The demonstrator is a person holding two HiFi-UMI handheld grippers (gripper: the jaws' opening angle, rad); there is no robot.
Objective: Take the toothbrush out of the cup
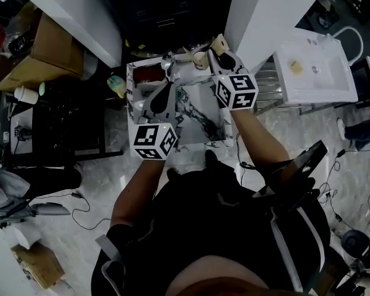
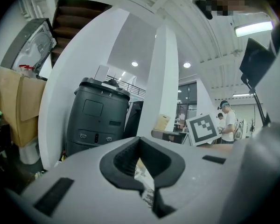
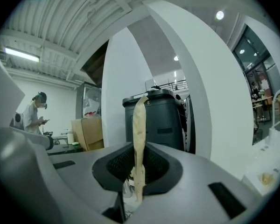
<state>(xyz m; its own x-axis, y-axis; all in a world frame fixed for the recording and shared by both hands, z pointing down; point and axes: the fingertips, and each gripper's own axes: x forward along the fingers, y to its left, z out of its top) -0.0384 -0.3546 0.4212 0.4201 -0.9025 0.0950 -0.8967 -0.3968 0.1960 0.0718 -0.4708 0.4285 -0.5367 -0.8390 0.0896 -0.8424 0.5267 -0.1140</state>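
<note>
Toothbrush (image 3: 139,125) stands upright (cream, slim) clamped between jaws of right gripper (image 3: 139,174).

The toothbrush (image 3: 139,139) is a slim, cream-beige stick with faint dark speckles near its lower end; it stands upright, clamped between the jaws of the right gripper (image 3: 138,171); its tapered top rises well above the jaws and its lower end pokes out just beneath them; the cup (image 1: 199,58) seems to be the small pale round rim just left of that gripper's tip, apart from the toothbrush.
</note>
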